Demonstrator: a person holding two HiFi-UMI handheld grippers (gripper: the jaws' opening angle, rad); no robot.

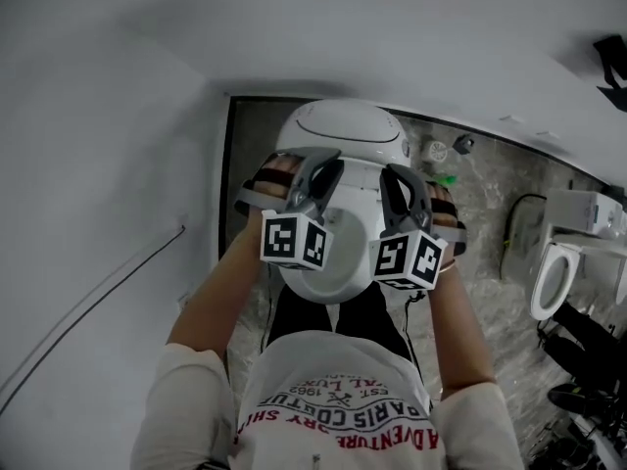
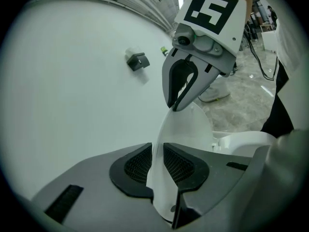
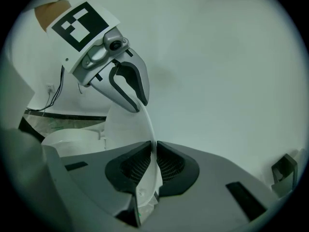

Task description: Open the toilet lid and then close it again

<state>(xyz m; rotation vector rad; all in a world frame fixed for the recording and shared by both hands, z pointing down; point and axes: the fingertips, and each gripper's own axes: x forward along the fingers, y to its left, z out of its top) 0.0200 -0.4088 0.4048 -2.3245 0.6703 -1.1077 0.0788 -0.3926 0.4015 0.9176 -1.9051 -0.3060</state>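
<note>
The white toilet lid (image 1: 349, 225) stands partly raised over the bowl, in front of the rounded tank (image 1: 338, 130). My left gripper (image 1: 326, 164) grips its left rim and my right gripper (image 1: 392, 176) its right rim. In the left gripper view the lid's thin edge (image 2: 186, 129) runs between the dark ribbed pads, and the left gripper (image 2: 158, 161) is shut on it. The right gripper (image 2: 176, 105) bites the far rim there. In the right gripper view the right gripper (image 3: 153, 161) is likewise shut on the lid (image 3: 123, 124), with the left gripper (image 3: 140, 103) on the opposite rim.
White walls close in behind and left of the toilet. A second toilet (image 1: 554, 277) stands at the right on the grey marbled floor (image 1: 490, 213). A small dark wall fitting (image 2: 136, 61) is mounted beside the toilet. A cable (image 1: 108, 282) runs along the left wall.
</note>
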